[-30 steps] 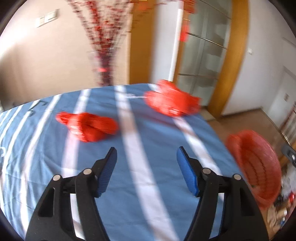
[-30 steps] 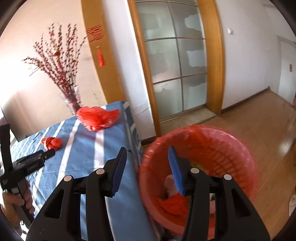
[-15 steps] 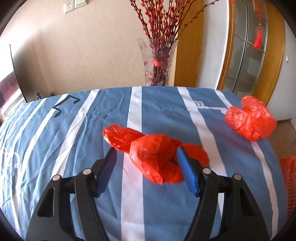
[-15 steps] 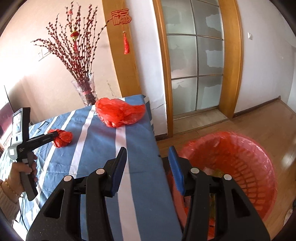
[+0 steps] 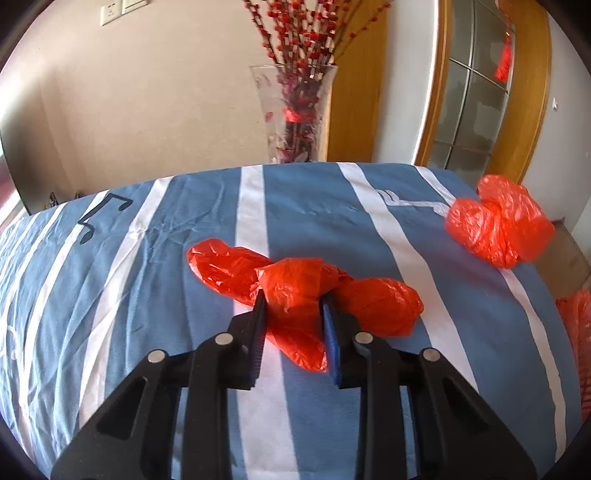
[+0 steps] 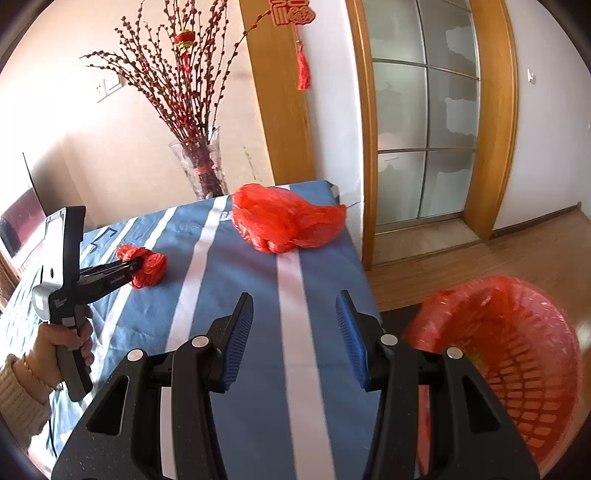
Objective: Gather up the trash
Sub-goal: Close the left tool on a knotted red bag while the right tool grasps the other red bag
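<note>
Red basket (image 6: 517,354), contents unclear

A home's living room: ahead of the tongs, a bench (image 5: 155,295) under a blue-and-white striped cloth, a glass vase (image 5: 293,114) of red berry branches beyond it, a red knot ornament (image 6: 293,13) on a wooden door frame (image 6: 277,92), frosted glass doors (image 6: 424,122) and wood flooring (image 6: 498,254) to the right.

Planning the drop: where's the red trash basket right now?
In the right wrist view the red basket sits on the wooden floor at lower right, just off the table's right edge, beside the right gripper.
</note>
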